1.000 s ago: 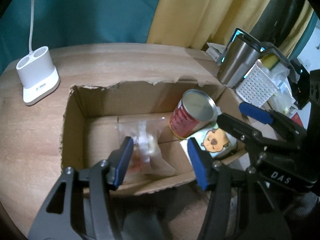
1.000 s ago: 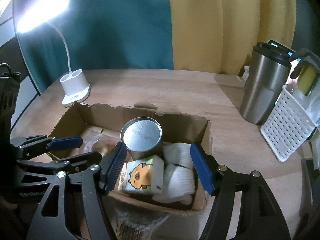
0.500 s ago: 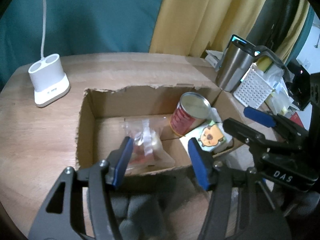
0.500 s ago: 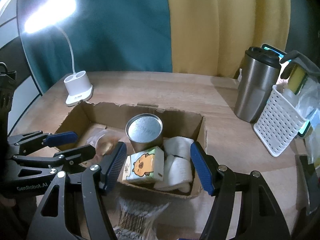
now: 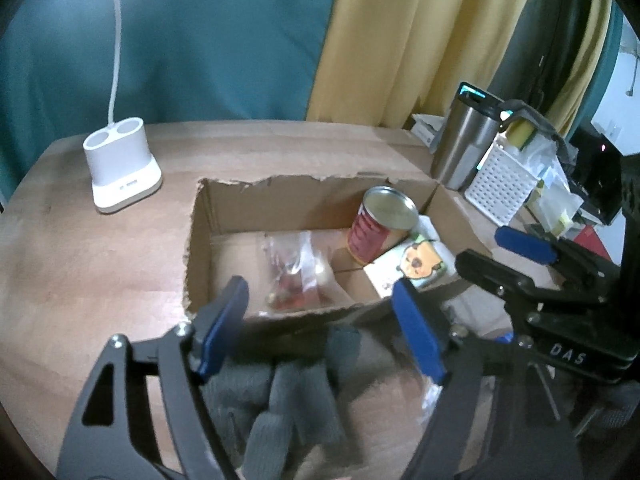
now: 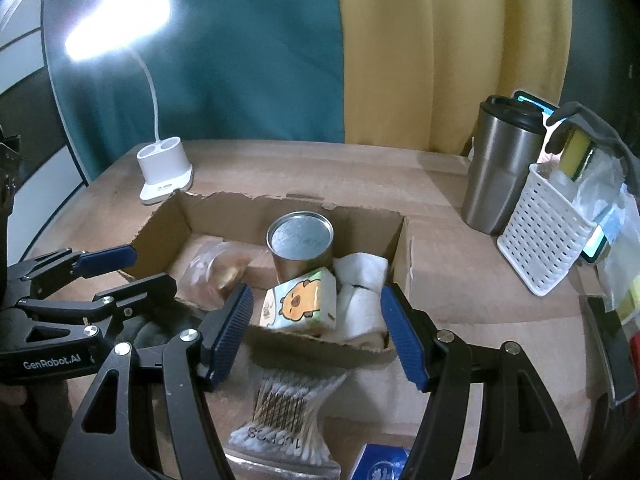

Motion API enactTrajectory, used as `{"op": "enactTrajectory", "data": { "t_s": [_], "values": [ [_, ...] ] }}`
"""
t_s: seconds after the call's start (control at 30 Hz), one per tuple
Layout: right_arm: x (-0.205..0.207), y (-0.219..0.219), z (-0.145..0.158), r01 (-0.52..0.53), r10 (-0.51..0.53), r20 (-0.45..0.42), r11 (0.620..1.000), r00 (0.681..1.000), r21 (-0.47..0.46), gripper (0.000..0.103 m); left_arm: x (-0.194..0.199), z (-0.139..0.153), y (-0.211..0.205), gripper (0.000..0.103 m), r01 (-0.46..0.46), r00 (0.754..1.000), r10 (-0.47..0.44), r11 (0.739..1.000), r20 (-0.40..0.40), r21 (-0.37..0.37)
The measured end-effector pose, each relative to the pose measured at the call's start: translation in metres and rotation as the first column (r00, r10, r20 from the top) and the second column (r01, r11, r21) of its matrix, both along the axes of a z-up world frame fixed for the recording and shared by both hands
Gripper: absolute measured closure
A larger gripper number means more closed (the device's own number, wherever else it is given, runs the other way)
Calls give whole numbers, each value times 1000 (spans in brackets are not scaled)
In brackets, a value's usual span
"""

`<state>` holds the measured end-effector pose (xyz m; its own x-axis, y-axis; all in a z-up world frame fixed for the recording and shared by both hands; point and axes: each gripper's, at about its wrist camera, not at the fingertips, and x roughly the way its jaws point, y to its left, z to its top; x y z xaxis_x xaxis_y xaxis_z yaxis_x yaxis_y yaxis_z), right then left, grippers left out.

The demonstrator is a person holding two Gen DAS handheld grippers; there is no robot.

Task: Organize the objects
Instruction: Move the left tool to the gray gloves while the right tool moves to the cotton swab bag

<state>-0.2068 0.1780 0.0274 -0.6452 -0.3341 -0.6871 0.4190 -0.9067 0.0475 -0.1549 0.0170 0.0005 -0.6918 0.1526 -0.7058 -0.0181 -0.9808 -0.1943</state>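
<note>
An open cardboard box (image 5: 200, 248) (image 6: 402, 248) on the wooden table holds a red tin can (image 5: 380, 226) (image 6: 302, 242), a clear snack bag (image 5: 296, 272) (image 6: 212, 270), a capybara tissue pack (image 5: 416, 264) (image 6: 300, 300) and white rolled cloth (image 6: 362, 292). My left gripper (image 5: 320, 328) is open and empty, above a grey knitted glove (image 5: 280, 392) lying in front of the box. My right gripper (image 6: 316, 332) is open and empty, above a pack of cotton swabs (image 6: 284, 412) at the box's near right.
A white lamp base (image 5: 120, 172) (image 6: 166, 168) stands at the far left. A steel tumbler (image 6: 500, 168) (image 5: 460, 144) and a white perforated basket (image 6: 548, 232) (image 5: 500, 184) stand at the right. A blue packet (image 6: 380, 462) lies near the front edge.
Both grippers have pulled back and up from the box, staying open. The grey glove and the cotton swab pack have come into view in front of the box.
</note>
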Motion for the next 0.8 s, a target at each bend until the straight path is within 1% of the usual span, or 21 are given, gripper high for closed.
{"op": "enactTrajectory", "data": {
  "t_s": [0.5, 0.8],
  "values": [
    [22, -2, 1, -2, 2, -5, 1000, 1000, 9, 33, 24, 0, -3, 27, -12, 1000, 12, 1000, -20, -11],
    [37, -2, -4, -5, 5, 7, 1000, 1000, 11, 33, 37, -4, -1, 27, -10, 1000, 10, 1000, -19, -18]
  ]
}}
